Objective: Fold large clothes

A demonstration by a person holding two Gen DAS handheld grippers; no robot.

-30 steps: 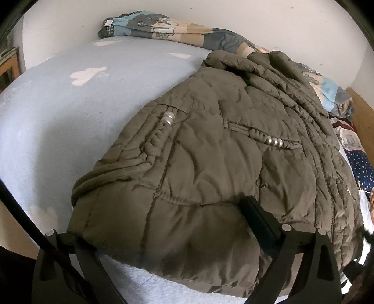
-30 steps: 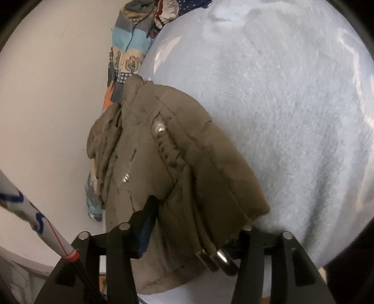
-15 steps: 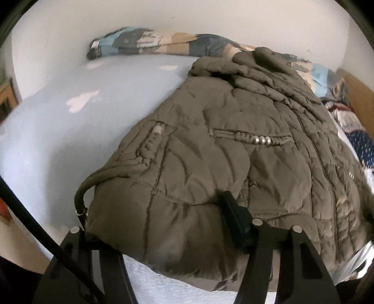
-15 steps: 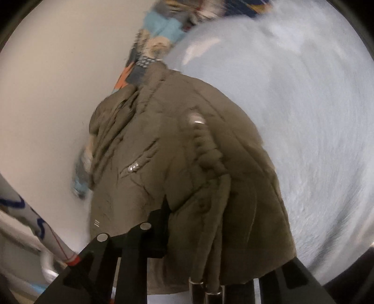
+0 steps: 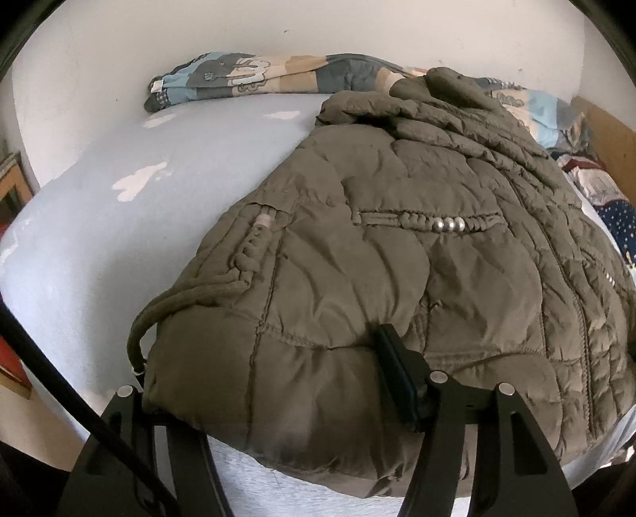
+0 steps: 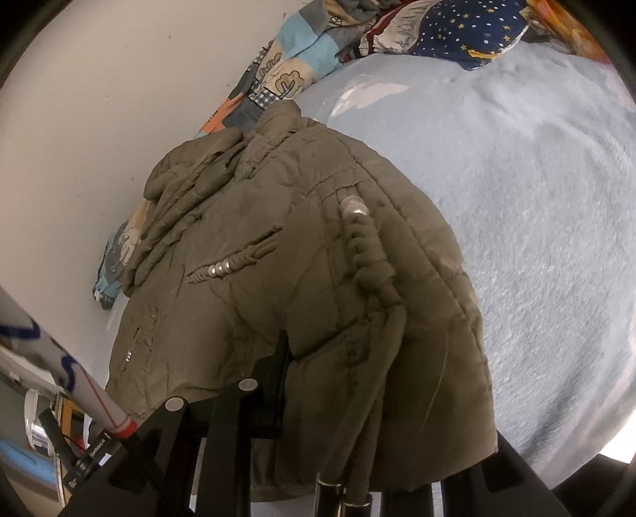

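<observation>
Surface: pale blue fleece bedcover (image 5: 131, 238) with white cloud shapes, spread over a bed that stands against a white wall (image 5: 357, 32).
Far edge: patchwork quilt (image 5: 246, 75) in blue, beige and grey, bunched along the wall; in the right wrist view it runs up the left side toward a dark blue star-print fabric (image 6: 469, 32).
Task item: olive quilted jacket (image 5: 389, 278), lying on the bedcover, hem toward the near edge, upper part crumpled against the quilt at the far side.
Jacket details: slanted pocket with three silver snaps (image 5: 448, 225); braided cord trim (image 6: 369, 258) ending in a silver cap; two drawcords with metal tips (image 6: 342, 493) hanging past the hem.
Left gripper (image 5: 274, 381): clamped on the near hem of the jacket. Right finger pad (image 5: 395, 378) presses into the padded fabric from above; left finger is hidden under the jacket corner. The jaws closed in from a wide stance within the last second, with the thick hem between them.
Right gripper (image 6: 381, 405): closed on the jacket hem beside the drawcords. Left finger pad (image 6: 274, 381) is sunk into the fabric; right finger is mostly covered by the hem. The jaws narrowed within the last second, with the hem between them.
Near left, right wrist view: white rod with blue marks and a red band (image 6: 79, 381), just beside the gripper body.
</observation>
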